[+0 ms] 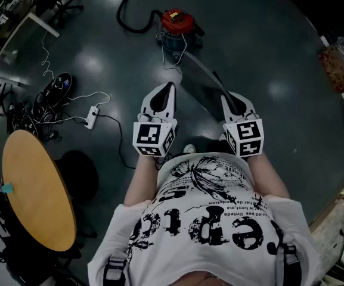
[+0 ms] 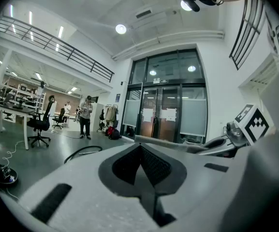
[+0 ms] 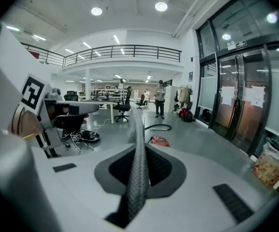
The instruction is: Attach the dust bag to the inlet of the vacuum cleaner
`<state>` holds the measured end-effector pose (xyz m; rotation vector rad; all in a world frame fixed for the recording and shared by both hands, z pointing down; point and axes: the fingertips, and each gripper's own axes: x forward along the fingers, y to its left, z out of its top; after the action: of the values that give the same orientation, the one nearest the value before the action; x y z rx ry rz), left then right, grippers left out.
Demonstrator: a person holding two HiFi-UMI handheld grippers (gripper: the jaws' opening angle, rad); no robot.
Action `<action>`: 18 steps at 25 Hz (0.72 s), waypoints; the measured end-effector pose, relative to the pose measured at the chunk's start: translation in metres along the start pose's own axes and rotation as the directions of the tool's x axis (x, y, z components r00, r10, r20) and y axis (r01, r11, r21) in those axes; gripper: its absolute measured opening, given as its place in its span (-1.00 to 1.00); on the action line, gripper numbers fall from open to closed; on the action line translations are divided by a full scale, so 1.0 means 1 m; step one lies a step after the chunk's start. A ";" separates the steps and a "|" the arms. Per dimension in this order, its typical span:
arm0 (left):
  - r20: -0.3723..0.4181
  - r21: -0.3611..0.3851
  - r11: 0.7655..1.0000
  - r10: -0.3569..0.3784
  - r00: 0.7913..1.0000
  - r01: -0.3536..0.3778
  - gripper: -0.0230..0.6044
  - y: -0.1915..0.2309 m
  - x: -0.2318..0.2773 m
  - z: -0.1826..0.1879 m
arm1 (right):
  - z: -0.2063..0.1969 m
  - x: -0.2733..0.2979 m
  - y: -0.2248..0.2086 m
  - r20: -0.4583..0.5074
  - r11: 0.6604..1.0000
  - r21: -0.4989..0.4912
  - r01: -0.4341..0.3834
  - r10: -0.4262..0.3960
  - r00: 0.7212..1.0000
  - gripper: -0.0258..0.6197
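Closest in, well back from the vacuum cleaner (image 1: 176,27), the left gripper (image 1: 169,89) is held level in front of the printed shirt (image 1: 207,219). Its jaws are pressed fully together and nothing is caught between them. Just beside it, the right gripper (image 3: 138,151) is tipped downward. Its jaws are clamped on the dust bag (image 1: 203,87), whose mesh-textured edge is seen running straight up between the pads. Off to the left of the vacuum cleaner and much nearer the person, a round wooden table (image 1: 37,189) is seen. The bag is stretched out ahead of the right gripper as a flat grey sheet. It is held in the air on the near side of the vacuum cleaner, aimed toward it but apart from it. A white power strip (image 1: 91,117) is laid on the dark floor (image 1: 267,34), left of the vacuum cleaner and nearer. The red-topped vacuum cleaner itself is stood on the floor ahead of both grippers. Beyond it, a black hose (image 1: 127,16) is curled away from its left side.
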<state>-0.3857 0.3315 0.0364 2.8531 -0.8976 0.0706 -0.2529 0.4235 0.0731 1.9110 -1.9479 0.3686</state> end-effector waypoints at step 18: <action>-0.081 0.001 0.987 0.160 0.984 -0.160 -0.92 0.010 0.121 -0.015 | -0.004 0.090 -0.109 -0.038 0.984 0.010 -0.179 0.179 0.983 -0.84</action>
<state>-0.2925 0.2569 0.0634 2.7458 -1.1059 0.2002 -0.1442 0.3412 0.1083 1.7234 -2.1013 0.4601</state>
